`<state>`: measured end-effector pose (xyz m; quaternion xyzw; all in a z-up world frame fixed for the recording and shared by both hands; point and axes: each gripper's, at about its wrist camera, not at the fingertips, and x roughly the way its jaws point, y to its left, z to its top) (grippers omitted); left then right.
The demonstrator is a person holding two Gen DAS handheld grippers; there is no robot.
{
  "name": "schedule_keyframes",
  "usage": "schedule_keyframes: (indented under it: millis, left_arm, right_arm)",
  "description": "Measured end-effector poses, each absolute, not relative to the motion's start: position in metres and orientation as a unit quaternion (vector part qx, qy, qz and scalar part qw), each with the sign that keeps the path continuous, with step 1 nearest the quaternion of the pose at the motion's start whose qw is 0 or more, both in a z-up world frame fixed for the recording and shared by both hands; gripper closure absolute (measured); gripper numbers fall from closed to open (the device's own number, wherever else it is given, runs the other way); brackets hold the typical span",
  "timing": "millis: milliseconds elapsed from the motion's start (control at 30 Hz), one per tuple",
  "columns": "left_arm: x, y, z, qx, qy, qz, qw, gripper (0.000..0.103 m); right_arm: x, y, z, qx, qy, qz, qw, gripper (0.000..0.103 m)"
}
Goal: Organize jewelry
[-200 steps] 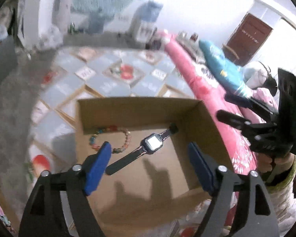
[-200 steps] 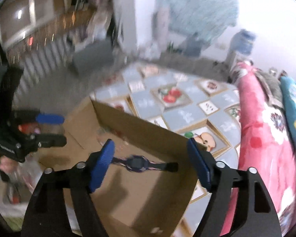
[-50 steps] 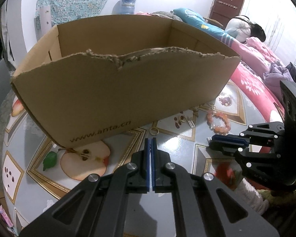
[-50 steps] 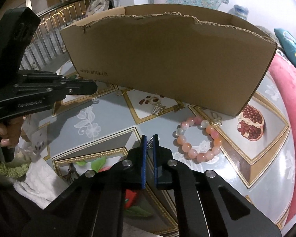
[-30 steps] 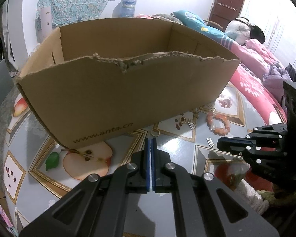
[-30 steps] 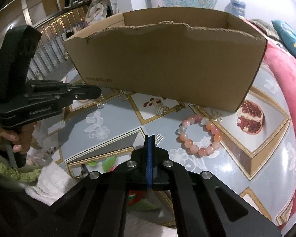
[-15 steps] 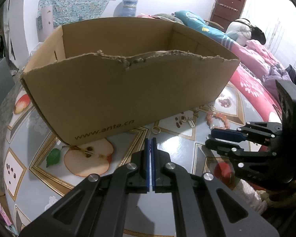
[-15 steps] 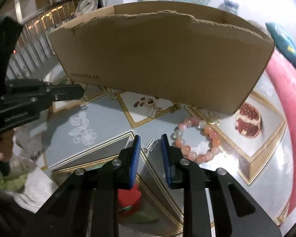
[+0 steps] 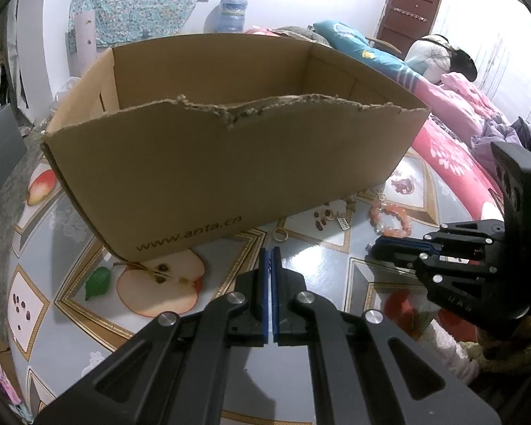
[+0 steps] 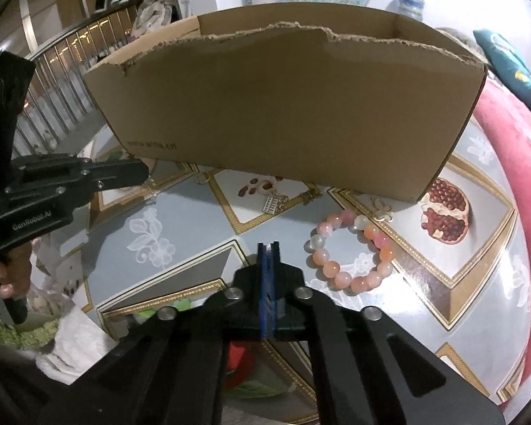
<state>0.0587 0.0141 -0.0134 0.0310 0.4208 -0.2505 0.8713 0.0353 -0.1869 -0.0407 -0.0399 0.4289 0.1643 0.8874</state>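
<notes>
The tall front wall of the brown cardboard box (image 10: 286, 106) hides its floor, so I cannot see inside. Both tools are clenched on nothing: the left tool (image 9: 269, 251) and the right tool (image 10: 268, 246), whose jaws have just been closing. The pink bead bracelet (image 10: 350, 248) lies at two o'clock from it on the open, shiny worktop (image 10: 180, 219), near the box.

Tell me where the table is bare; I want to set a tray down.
Bare: the grey stretch between the left gripper and right gripper. Crowded: along the box front, where the bead bracelet, ring and small charms lie.
</notes>
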Motion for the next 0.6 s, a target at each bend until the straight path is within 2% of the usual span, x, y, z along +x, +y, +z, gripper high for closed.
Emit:
schedule_keyframes:
  millis: [400, 600]
  left_arm:
    - [0.055, 0.016, -0.009, 0.033, 0.415, -0.250, 0.874, 0.102]
    - [0.051, 0.017, 0.002, 0.033, 0.402, -0.255, 0.879, 0.102]
  right_arm:
    - [0.016, -0.200, -0.030, -0.024, 0.417, 0.179, 0.891, 0.103]
    - [0.010, -0.214, -0.007, 0.002, 0.399, 0.194, 0.897, 0.103]
